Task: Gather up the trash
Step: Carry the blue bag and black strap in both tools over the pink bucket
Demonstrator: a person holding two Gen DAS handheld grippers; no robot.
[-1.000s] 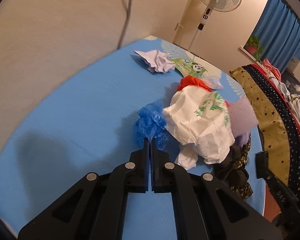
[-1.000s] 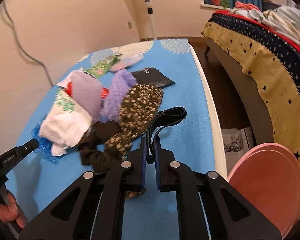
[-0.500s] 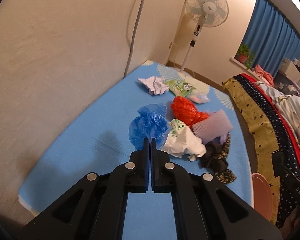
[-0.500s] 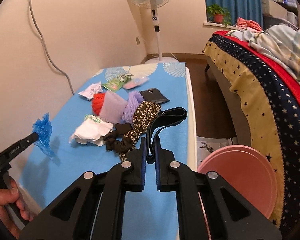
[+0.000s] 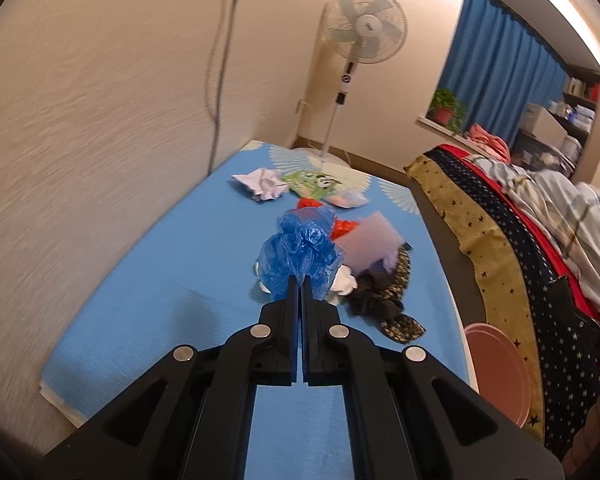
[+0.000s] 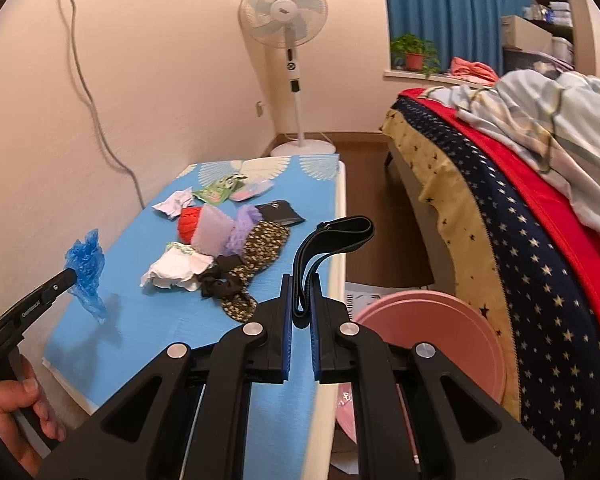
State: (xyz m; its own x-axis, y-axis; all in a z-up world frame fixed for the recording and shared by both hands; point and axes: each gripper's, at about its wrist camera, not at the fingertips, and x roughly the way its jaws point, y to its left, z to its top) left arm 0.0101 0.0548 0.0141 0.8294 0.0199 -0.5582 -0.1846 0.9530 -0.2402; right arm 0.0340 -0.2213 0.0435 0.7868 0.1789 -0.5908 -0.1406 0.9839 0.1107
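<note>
My left gripper (image 5: 300, 280) is shut on a crumpled blue plastic bag (image 5: 300, 252) and holds it in the air above the blue table (image 5: 172, 280); the bag also shows in the right wrist view (image 6: 85, 268). My right gripper (image 6: 300, 280) is shut on a black elastic strap (image 6: 332, 236), lifted over the table's right edge. Left on the table are a white plastic bag (image 6: 176, 270), crumpled white paper (image 6: 174, 203), red netting (image 6: 189, 222), a green wrapper (image 6: 218, 189) and purple foam (image 6: 212, 234).
A pink round bin (image 6: 432, 344) stands on the floor between the table and the bed (image 6: 500, 216). A floral cloth (image 6: 256, 252), a black scrunchie (image 6: 220, 280) and a black pouch (image 6: 280, 214) lie on the table. A fan (image 6: 284, 16) stands behind it.
Both grippers have risen and pulled back from the table. The blue bag has come up off the table in my left gripper, and the black strap has lifted with my right gripper.
</note>
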